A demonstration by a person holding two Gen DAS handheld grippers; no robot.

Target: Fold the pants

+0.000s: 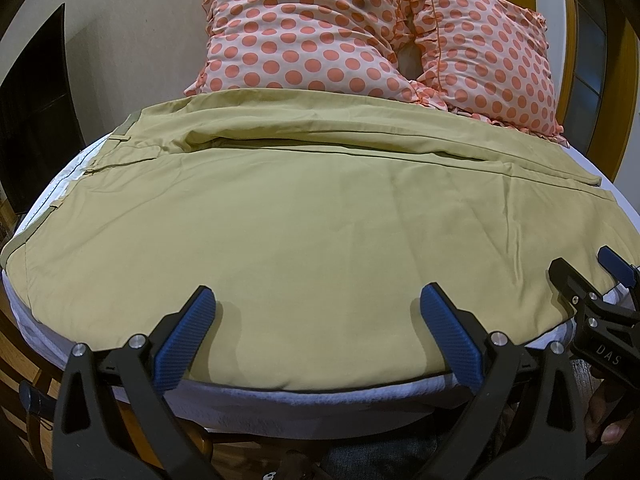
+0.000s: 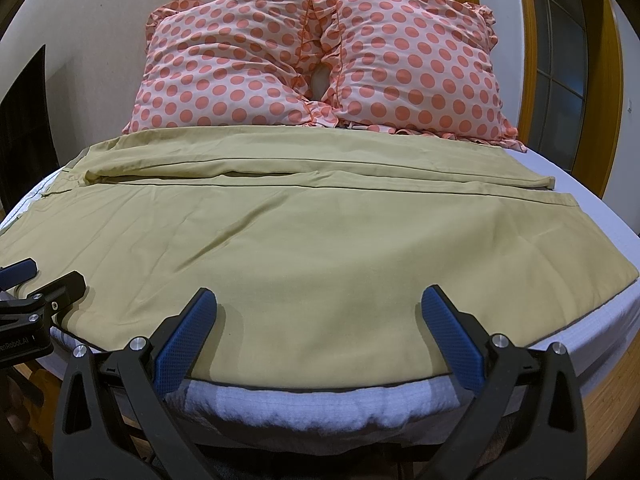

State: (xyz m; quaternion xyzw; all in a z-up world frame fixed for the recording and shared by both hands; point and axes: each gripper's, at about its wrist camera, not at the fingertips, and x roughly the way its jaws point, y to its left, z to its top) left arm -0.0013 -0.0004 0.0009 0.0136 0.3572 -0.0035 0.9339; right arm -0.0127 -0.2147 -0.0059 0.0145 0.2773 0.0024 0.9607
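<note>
Left wrist view, "DAS" on right tool (image 1: 592,276), both tools spread above khaki pants (image 1: 304,216), left tool (image 1: 316,304).

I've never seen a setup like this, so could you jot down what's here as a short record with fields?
Setting: bed with a white cover
Garment: tan pants spread flat, one leg nearer, one farther
Waistband: at the left end
Hems: at the right end
Pillows: two polka-dot pillows behind the pants
Left claw: open, over the pants' near edge, holding nothing
Right claw: open, over the near edge, holding nothing
Folding: not yet started
</note>
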